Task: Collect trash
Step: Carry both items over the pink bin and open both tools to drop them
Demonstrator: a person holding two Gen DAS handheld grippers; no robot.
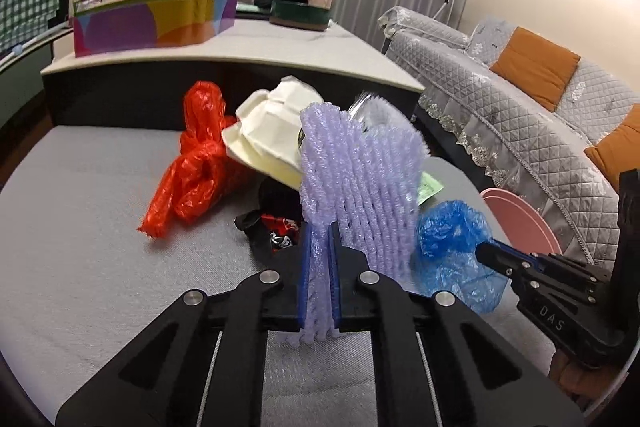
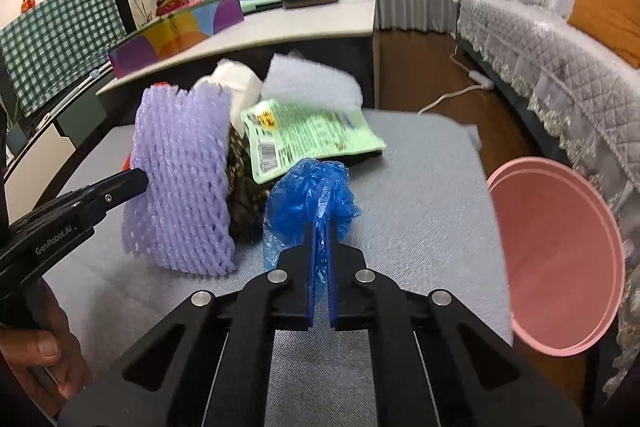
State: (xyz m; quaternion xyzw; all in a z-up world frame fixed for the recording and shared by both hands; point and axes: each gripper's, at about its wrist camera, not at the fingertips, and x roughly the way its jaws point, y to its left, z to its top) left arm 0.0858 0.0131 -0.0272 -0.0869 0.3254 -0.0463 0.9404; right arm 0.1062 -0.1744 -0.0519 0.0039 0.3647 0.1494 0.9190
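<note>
Left wrist: fingers [image 1: 308, 267] of our left gripper [image 1: 319, 239] pinch the purple foam net [image 1: 360, 179] by its lower edge, so it stands up past the tips, hiding the pile behind. Right wrist: our right gripper [image 2: 320, 239] clamps the blue plastic bag [image 2: 308, 195]; we judge both are gripped for dropping into the pink bin [image 2: 560, 259], right of the fingers, partly cut off.

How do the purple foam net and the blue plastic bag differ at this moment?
The purple foam net is a stiff ribbed mesh sheet standing upright; the blue plastic bag is thin crinkled film bunched into a wad. The net looks larger than the bag. The left gripper pinches the net; the right gripper pinches the bag. Both are clamped over the grey mat.
</note>
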